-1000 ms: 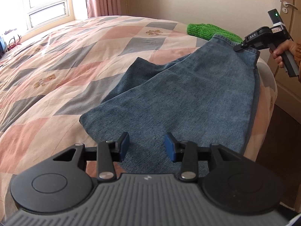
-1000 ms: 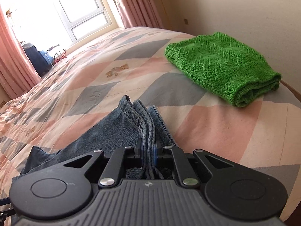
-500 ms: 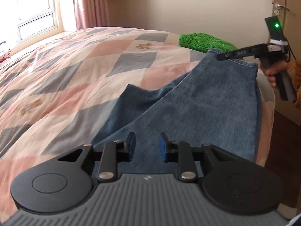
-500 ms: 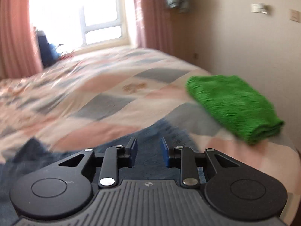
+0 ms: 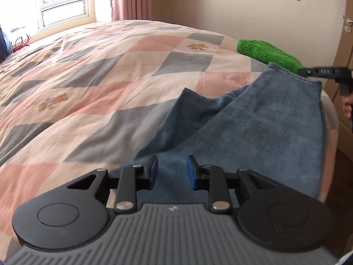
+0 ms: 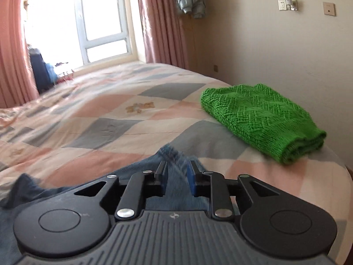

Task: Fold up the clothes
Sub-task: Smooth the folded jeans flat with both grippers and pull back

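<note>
both grippers hovering over jeans (image 5: pixel 275 119) at the bed's (image 5: pixel 110 70) edge
left gripper (image 5: pixel 171 172) and right gripper (image 6: pixel 176 177) pointing downward, jaws parted, gripping nothing; right has just closed slightly.

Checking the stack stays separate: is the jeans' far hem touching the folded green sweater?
Apart. The right wrist view shows bedspread between jeans and sweater.

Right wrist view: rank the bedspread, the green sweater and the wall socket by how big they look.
1. Bedspread, largest.
2. Green sweater.
3. Wall socket, smallest, though it sits farthest from the camera, so its true size is unsure.
</note>
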{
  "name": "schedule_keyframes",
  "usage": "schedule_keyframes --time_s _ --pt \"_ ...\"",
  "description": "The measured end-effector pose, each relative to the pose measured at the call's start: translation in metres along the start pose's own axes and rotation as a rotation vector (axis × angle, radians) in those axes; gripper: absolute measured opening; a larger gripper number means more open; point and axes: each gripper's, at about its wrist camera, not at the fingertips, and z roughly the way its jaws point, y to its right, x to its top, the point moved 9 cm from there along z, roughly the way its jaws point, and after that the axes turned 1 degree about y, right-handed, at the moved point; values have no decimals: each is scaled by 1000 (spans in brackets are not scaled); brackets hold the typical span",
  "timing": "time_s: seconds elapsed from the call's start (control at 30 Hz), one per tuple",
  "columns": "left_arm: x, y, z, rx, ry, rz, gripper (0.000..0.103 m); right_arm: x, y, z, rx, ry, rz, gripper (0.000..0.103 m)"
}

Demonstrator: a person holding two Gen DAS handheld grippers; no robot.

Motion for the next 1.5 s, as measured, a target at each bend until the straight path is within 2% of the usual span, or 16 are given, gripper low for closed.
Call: schedule_keyframes --time_s 0.1,0.2,0.3,0.33,0.47,0.57,0.63,0.73,0.8,0.9,1.0,1.1,1.17,1.33,1.5 --pt "-18 23 -31 -53 8 36 24 -29 -4 -34 12 -5 -29 25" --pt "-43 57 -46 -90 -5 100 24 -62 -16 -58 40 -18 -65 25" --pt "-74 67 -34 -15 -62 135 28 -91 -25 -56 19 -72 -141 27" --pt "-80 66 -33 5 -69 115 28 -94 -26 -54 2 -79 -155 27" --pt "-74 72 -57 27 -26 117 23 -78 -34 -70 -28 -43 -160 27" --pt "-79 87 -64 -17 -22 156 24 -66 -48 -82 4 18 -200 29" --pt "-90 90 -55 -1 -51 147 24 -71 -54 -73 19 -1 -210 31" --pt "-92 88 -50 11 -74 80 25 -101 -52 -46 0 -100 -218 39" --pt "-88 90 -54 29 -80 88 26 -104 -50 -44 -18 -97 -185 39" --pt "-83 91 -63 44 -83 94 25 -95 -55 -53 -39 -110 -171 39" --pt "-89 87 -59 47 -115 45 26 -90 -68 -74 7 -77 -149 39" --pt "-91 87 -54 62 -136 16 26 -106 -84 -79 55 -119 -129 41" --pt "-88 89 -55 76 -144 21 26 -119 -89 -73 30 -154 -151 43" --pt "-86 88 -62 92 -153 2 26 -115 -92 -87 29 -149 -100 43" --pt "-90 85 -70 114 -173 -23 26 -120 -101 -119 55 -127 -67 48"
